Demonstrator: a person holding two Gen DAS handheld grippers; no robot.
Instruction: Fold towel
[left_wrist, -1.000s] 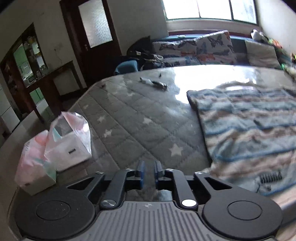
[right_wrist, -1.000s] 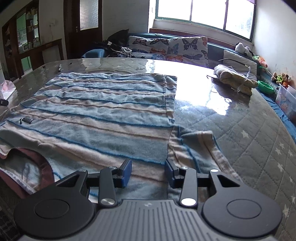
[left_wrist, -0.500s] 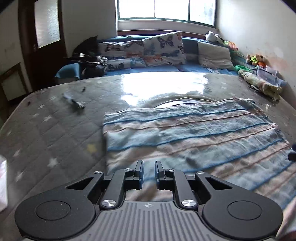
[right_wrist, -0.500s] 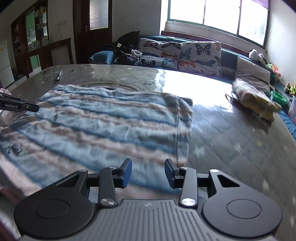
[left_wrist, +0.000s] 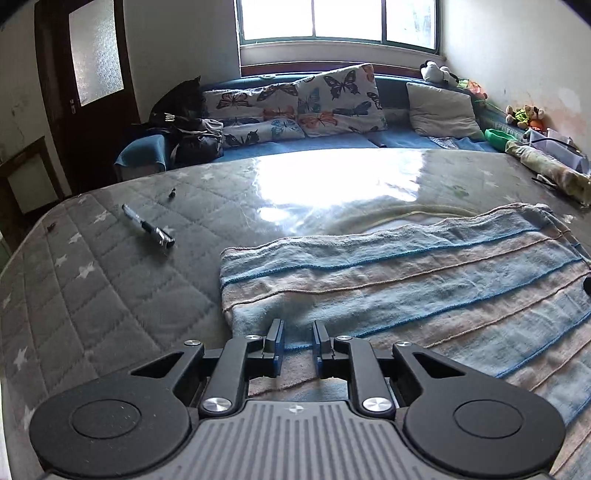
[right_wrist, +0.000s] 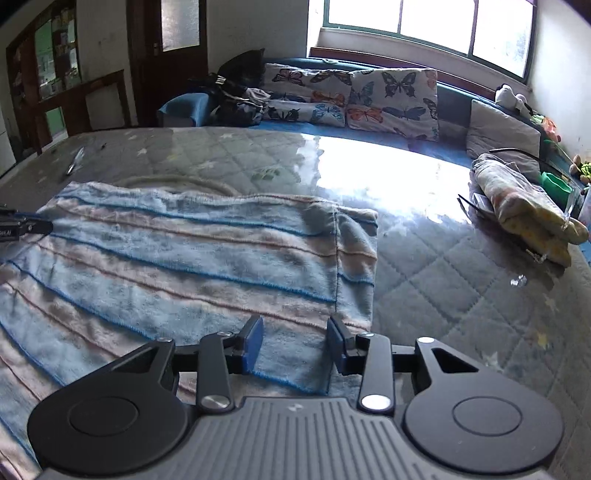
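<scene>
A grey quilted cover (left_wrist: 122, 295) with white stars lies over the table under a glossy clear sheet that throws back the window (left_wrist: 336, 18) light. Behind the table runs a blue sofa (left_wrist: 332, 142) with butterfly cushions (left_wrist: 338, 98), a grey pillow (left_wrist: 441, 110) and soft toys in the corner; a dark door (left_wrist: 88, 74) with frosted glass stands to the left. A pen (left_wrist: 147, 226) lies on the cover, well apart from the towel (left_wrist: 406, 284). A rolled cloth (right_wrist: 524, 210) sits at the table's far right edge.

The striped blue and beige towel is spread flat on the table, one end doubled over in a narrow flap along its right side.

The left gripper (left_wrist: 297, 343) points down over the towel's left near corner; its jaws are a little apart and opening, with cloth below them, not pinched. The right gripper (right_wrist: 295, 341) slants down over the right near corner by the flap, jaws partly open, gripping nothing.
</scene>
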